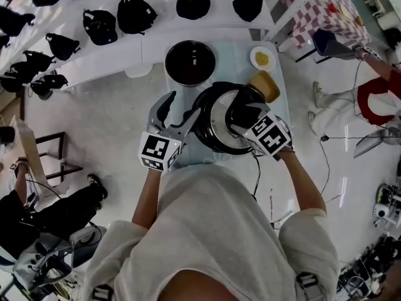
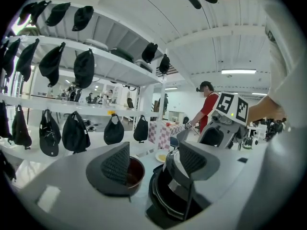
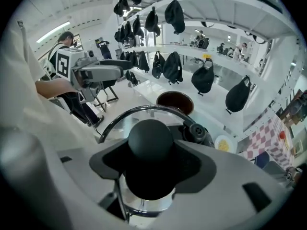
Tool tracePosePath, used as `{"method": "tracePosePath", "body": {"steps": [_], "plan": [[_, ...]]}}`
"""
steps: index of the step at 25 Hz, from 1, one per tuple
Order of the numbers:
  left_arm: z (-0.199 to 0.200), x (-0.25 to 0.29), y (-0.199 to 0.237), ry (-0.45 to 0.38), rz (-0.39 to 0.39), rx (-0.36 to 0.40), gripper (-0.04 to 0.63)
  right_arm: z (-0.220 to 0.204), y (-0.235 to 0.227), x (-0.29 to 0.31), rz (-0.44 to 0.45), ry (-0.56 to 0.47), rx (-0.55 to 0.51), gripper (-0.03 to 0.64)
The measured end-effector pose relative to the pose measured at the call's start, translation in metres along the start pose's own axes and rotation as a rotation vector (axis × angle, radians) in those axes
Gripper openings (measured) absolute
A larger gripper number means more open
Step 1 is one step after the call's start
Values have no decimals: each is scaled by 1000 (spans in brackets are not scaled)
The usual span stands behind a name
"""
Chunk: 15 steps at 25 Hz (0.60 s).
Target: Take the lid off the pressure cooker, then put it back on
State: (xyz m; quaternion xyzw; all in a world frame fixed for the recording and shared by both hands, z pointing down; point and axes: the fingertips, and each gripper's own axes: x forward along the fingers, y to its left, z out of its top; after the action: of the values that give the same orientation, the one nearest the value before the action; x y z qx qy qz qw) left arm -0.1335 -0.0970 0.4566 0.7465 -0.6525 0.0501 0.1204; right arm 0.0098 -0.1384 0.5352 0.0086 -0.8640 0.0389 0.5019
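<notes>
Between the right gripper's point(image 3: 151, 164) jaws sits the round black knob point(image 3: 150, 137) of the glass-and-steel lid point(image 3: 119, 122), gripped tight. The lid lies over the black pressure cooker point(image 1: 205, 137) below. Beside the cooker, the left gripper point(image 2: 154, 163) gapes wide, empty, with a dark brown bowl point(image 2: 136, 169) just beyond.

Along my right claw point(image 3: 150, 164), the knob point(image 3: 150, 139) blocked the middle of the lid point(image 3: 144, 110), and the claw's own body hid all below it. From my head, that claw covered the knob, and the lid left only a dark rim of the cooker point(image 1: 210, 144) showing. A tan thing point(image 1: 268, 85) sat half behind the claw; I couldn't tell what it was. The yellow bits on the plate point(image 1: 253, 55) were too small to name. My chest point(image 1: 213, 231) cut off the table's point(image 1: 238, 55) near edge.
</notes>
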Motion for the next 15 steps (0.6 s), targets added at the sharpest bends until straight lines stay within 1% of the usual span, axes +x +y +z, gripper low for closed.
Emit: {"method": "tracePosePath", "body": {"steps": [8,12,15], "plan": [[-5,-26,27,-4,72,-17,311,21,18,31,47,30,-59,275],[-7,-34,36,-3,86,-20,311,25,20,42,30,86,-110,275],[-6,-35,41,-5,86,-22,311,25,22,48,34,116,-117,275]]}}
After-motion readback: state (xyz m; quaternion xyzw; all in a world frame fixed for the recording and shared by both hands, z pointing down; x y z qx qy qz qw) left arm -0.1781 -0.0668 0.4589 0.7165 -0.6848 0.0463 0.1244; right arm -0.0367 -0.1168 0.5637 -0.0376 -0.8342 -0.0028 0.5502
